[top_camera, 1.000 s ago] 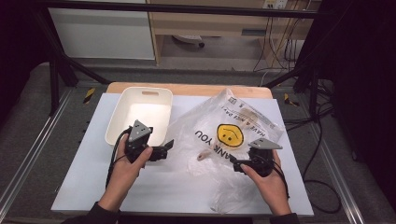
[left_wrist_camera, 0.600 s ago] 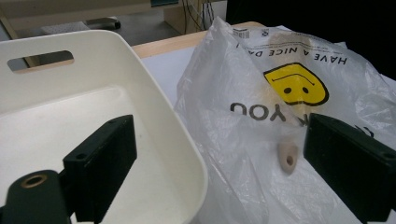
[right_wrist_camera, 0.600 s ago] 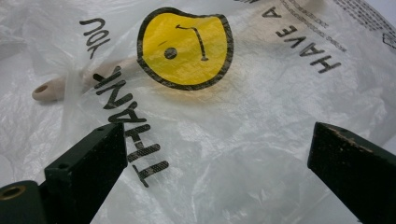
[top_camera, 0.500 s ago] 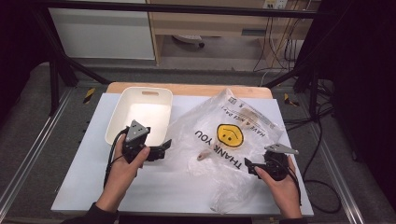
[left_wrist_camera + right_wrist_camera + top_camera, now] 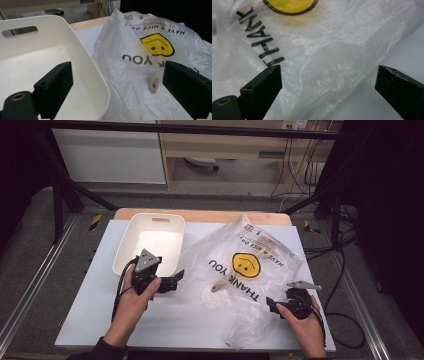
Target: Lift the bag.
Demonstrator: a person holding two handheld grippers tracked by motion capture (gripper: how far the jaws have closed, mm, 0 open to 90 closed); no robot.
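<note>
Right gripper (image 5: 272, 304) wide open at the plastic bag (image 5: 250, 265) edge, maybe just touching it, left gripper (image 5: 177, 276) wide open beside the white tub (image 5: 125, 255), holding nothing

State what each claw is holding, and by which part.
Nothing is held. The left claw is open between tub and bag; the right claw is open over the bag's edge.

A white plastic bin (image 5: 150, 242) with a handle slot sits empty on the pale counter (image 5: 90, 320). Black cables (image 5: 345, 265) trail over the grey floor (image 5: 30, 245) to the right.
</note>
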